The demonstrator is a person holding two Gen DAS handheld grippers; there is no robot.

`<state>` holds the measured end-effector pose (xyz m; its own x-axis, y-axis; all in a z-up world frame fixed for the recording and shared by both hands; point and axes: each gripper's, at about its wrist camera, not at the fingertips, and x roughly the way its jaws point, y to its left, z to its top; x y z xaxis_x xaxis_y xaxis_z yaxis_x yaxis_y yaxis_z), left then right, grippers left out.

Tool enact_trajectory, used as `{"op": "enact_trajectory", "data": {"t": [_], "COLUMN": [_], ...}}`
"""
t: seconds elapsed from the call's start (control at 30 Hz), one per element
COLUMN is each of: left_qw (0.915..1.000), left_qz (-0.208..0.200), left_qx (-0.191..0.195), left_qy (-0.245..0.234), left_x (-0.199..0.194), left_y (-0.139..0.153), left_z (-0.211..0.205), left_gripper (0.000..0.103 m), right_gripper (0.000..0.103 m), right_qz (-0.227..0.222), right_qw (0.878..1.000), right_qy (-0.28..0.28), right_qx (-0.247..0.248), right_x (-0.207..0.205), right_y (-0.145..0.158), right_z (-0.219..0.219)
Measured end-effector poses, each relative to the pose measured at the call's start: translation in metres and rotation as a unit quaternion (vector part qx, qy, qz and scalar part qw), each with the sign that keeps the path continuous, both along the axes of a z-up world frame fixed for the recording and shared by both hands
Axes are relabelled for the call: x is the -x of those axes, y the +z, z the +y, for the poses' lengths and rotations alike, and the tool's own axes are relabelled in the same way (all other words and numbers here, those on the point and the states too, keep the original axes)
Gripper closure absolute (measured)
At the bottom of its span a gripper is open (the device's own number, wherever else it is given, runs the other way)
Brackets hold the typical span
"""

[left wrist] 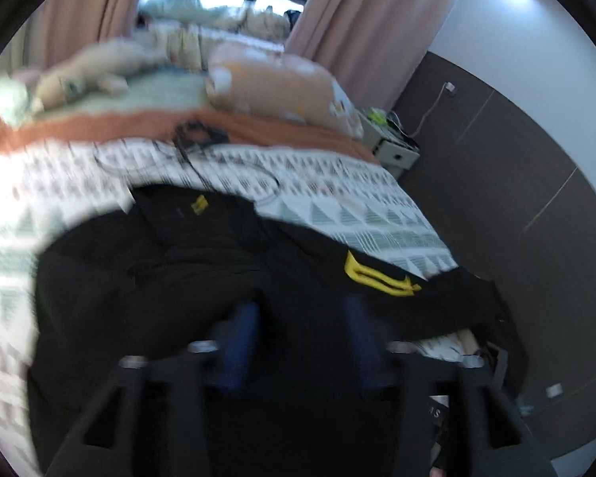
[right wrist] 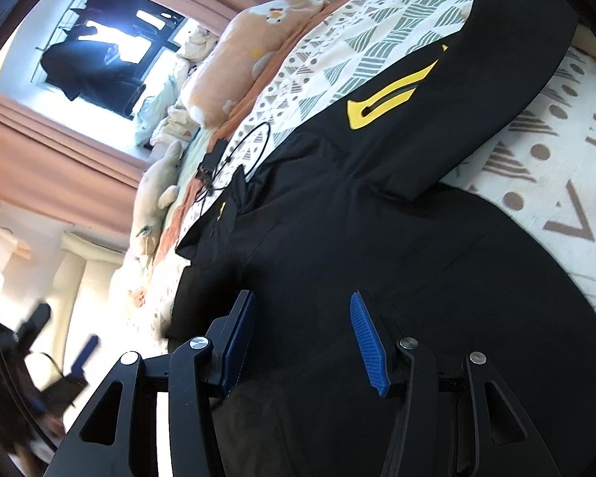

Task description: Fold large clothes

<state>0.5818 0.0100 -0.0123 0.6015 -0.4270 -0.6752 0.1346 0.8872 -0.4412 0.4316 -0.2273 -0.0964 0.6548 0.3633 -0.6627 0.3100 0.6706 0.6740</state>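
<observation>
A large black jacket with yellow pocket trim lies spread on a bed with a patterned cover. It also shows in the blurred left wrist view, with one sleeve hanging off the bed's right edge. My right gripper is open, its blue pads apart just above the jacket's body. My left gripper is open over the jacket's near part, holding nothing. It also appears at the far left of the right wrist view.
A peach pillow, a plush toy and a black cable lie at the head of the bed. A bedside cabinet stands by the dark wall. Pink curtains hang at the window.
</observation>
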Motion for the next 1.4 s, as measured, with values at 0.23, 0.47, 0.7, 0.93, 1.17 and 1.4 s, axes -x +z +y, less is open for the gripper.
{"op": "enact_trajectory", "data": {"t": [0.23, 0.47, 0.7, 0.93, 1.17, 1.4], "left_qw": [0.997, 0.9886, 0.9794, 0.9669, 0.9577, 0.9546], "left_qz": [0.036, 0.006, 0.014, 0.031, 0.048, 0.054], "left_qx": [0.052, 0.024, 0.009, -0.005, -0.018, 0.003], "left_qy": [0.045, 0.148, 0.201, 0.253, 0.283, 0.293], "left_x": [0.019, 0.069, 0.091, 0.111, 0.127, 0.136], "left_y": [-0.06, -0.074, -0.088, -0.113, -0.125, -0.131], "left_z": [0.009, 0.058, 0.121, 0.187, 0.233, 0.252], "left_gripper": [0.019, 0.019, 0.035, 0.043, 0.044, 0.044], "right_gripper": [0.052, 0.049, 0.023, 0.023, 0.027, 0.062], "right_qz": [0.002, -0.003, -0.016, 0.001, 0.049, 0.034], "right_qw": [0.999, 0.993, 0.974, 0.944, 0.924, 0.941], "right_qy": [0.022, 0.079, 0.146, 0.202, 0.201, 0.159], "right_qx": [0.031, 0.083, 0.171, 0.26, 0.322, 0.297], "right_x": [-0.007, -0.022, -0.036, -0.056, -0.068, -0.061], "right_y": [0.003, 0.007, 0.001, -0.026, -0.055, -0.031], "right_z": [0.012, 0.057, 0.123, 0.185, 0.208, 0.17]}}
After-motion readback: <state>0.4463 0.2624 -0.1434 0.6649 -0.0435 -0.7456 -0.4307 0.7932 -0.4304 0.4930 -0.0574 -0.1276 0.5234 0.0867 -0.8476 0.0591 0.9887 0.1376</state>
